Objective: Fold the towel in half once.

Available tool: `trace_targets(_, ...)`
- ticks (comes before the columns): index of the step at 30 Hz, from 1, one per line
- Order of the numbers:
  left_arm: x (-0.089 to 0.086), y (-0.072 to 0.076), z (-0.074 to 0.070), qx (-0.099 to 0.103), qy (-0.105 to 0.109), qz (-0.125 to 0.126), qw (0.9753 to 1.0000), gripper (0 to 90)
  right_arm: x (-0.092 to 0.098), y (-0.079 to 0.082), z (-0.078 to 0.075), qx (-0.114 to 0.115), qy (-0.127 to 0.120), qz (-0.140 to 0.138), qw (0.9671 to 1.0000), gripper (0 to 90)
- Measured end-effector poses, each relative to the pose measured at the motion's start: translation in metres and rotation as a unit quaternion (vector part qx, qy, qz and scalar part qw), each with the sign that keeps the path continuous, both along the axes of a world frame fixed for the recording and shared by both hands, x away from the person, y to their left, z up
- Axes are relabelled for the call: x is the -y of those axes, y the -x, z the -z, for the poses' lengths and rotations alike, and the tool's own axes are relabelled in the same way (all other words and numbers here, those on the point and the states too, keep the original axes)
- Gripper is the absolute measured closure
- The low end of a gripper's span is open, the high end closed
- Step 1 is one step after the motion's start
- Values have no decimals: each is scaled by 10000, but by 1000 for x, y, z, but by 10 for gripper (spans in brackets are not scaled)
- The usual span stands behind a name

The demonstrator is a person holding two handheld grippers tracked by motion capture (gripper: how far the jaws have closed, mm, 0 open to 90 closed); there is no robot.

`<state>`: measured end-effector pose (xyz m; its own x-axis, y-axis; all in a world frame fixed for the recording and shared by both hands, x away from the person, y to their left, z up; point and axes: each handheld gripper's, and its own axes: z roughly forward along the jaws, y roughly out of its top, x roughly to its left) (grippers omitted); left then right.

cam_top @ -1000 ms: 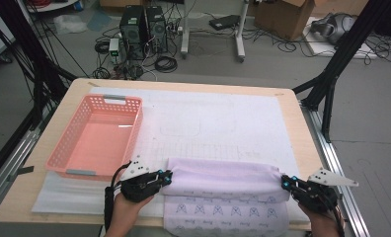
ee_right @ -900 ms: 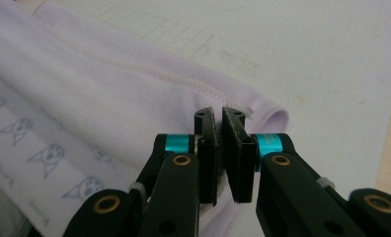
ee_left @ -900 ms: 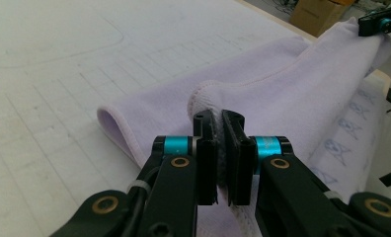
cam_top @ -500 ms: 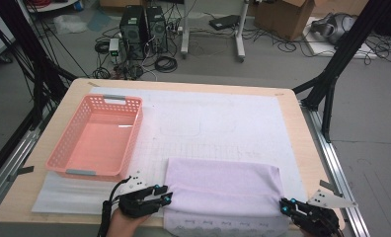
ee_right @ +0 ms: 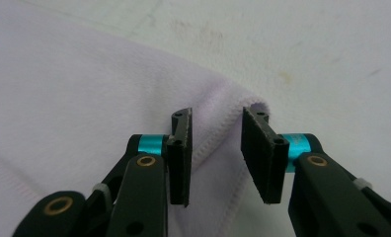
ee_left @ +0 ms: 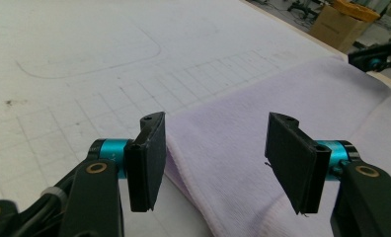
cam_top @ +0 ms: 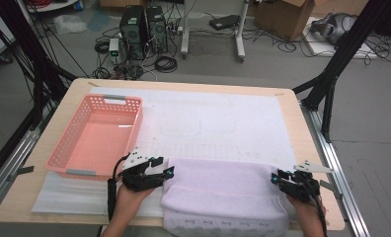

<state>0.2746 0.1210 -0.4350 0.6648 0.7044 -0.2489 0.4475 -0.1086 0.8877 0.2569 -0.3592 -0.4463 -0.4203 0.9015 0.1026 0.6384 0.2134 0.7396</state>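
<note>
A lavender towel lies folded at the near edge of the table, with a patterned strip showing along its front. My left gripper sits at the towel's left edge, jaws wide open; in the left gripper view the towel's folded edge lies under and between them. My right gripper is at the towel's right end, also open. In the right gripper view the stitched corner of the towel lies between the parted jaws, not pinched. The right gripper also shows far off in the left gripper view.
A pink plastic basket stands empty at the left, just beyond my left gripper. A white marked mat covers the wooden table. Black frame legs, computers and cables are on the floor past the table.
Both grippers drew the towel's upper layer toward the near edge, covering most of the patterned part. They have since let go and moved back up to the towel's ends.
</note>
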Motion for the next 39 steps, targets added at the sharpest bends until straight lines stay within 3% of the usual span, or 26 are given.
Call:
trace_targets(1,-1,-2,1,-25,8,-40,10000,413,-1,-2,1,91,0,45,9999,821)
trace_targets(2,-1,-4,2,-67,-7,-64,10000,413,0,-5,-2,258,431,225,9985,868)
trace_targets(3,-1,-5,3,-104,-17,-95,9999,413,0,-5,-2,258,431,225,9985,868)
trace_targets(4,-1,-6,4,-134,-66,-96,9998,413,3,-6,-3,355,638,426,9964,868)
trace_targets(5,0,-7,5,-193,-114,-102,9997,410,14,-9,-2,260,265,611,9974,848)
trace_targets(7,1,-10,7,-255,-190,-114,9994,406,14,-9,-1,307,233,622,9973,830)
trace_targets(9,2,-12,9,-306,-202,-170,9992,398,13,-5,-2,487,253,620,9966,747)
trace_targets(10,2,-14,10,-374,-240,-162,9989,388,15,-1,-5,502,72,550,9972,674)
trace_targets(12,4,-17,12,-483,-296,-195,9982,382,15,1,-6,495,13,501,9975,655)
trace_targets(16,8,-18,17,-680,-401,-67,9969,382,21,13,-10,366,-84,316,9988,587)
trace_targets(18,14,-18,18,-756,-573,57,9955,384,22,19,-7,216,-179,137,9995,563)
trace_targets(20,18,-17,18,-821,-528,179,9951,390,19,22,-3,71,-133,-23,9999,534)
trace_targets(22,25,-14,18,-724,-726,195,9945,392,14,23,1,-20,-105,-118,9999,522)
trace_targets(23,27,-13,18,-738,-702,164,9947,392,14,23,1,-20,-105,-118,9999,522)
trace_targets(24,29,-12,18,-735,-736,161,9945,386,12,22,0,-61,-66,-69,9999,531)
trace_targets(25,32,-10,18,-708,-794,126,9942,391,8,22,-1,-19,206,-53,9998,557)
trace_targets(27,35,-8,18,-672,-842,95,9941,397,6,23,-2,-3,290,-54,9996,594)
trace_targets(29,38,-7,18,-628,-870,179,9941,454,8,22,-3,-106,139,-136,9998,827)
trace_targets(32,38,-6,18,-672,-822,187,9942,458,9,22,-3,-29,175,-91,9998,846)
trace_targets(34,37,-6,18,-697,-794,180,9942,460,6,23,-4,85,408,-12,9991,848)
trace_targets(35,37,-6,18,-716,-743,171,9945,450,2,23,-4,159,640,48,9978,850)
trace_targets(39,39,-2,18,-672,-808,112,9944,425,3,23,-4,174,634,71,9978,850)
